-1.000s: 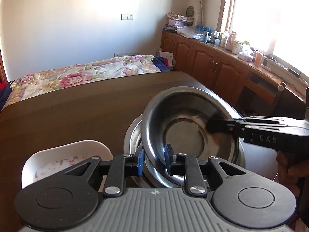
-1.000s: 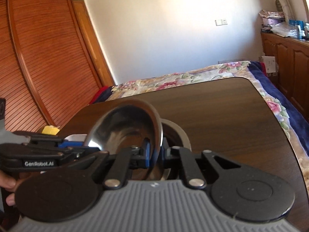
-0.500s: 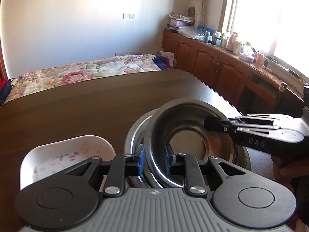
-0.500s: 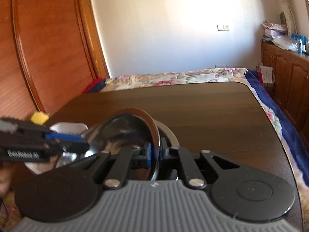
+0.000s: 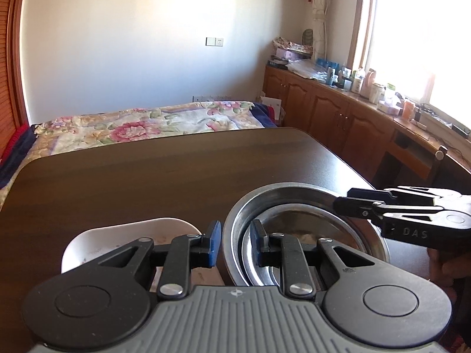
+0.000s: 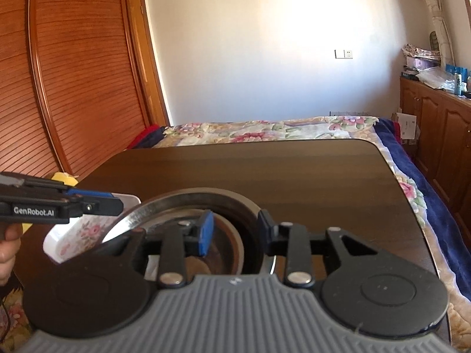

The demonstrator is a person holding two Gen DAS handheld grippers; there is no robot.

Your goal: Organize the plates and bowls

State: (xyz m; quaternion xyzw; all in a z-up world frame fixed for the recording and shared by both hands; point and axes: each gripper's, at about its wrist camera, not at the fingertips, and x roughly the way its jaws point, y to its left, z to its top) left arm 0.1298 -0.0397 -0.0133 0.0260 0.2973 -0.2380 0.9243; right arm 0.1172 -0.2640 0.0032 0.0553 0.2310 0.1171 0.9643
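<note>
Bowls of shiny round steel point(image 5: 294, 220) sit nested on the dark brown bench point(image 5: 176, 176), beside a white flowered dish point(image 6: 79, 232). Left tool point(image 5: 234, 242) and right tool point(image 6: 234, 231) both gape apart, straddling the rim.

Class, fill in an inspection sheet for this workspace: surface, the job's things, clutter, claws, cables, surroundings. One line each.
Surface: dark wooden table, mostly bare.
Job's things: steel bowl nested in a larger steel bowl; white flowered dish beside them.
Clutter: yellow object at the table's left edge, kind unclear.
Claws: left claw open, straddling the bowls' near rim; right claw open, straddling the rim on its side.
Cables: nothing seen on the table.
Surroundings: flowered bed, slatted wooden doors, cabinets under a window.
</note>
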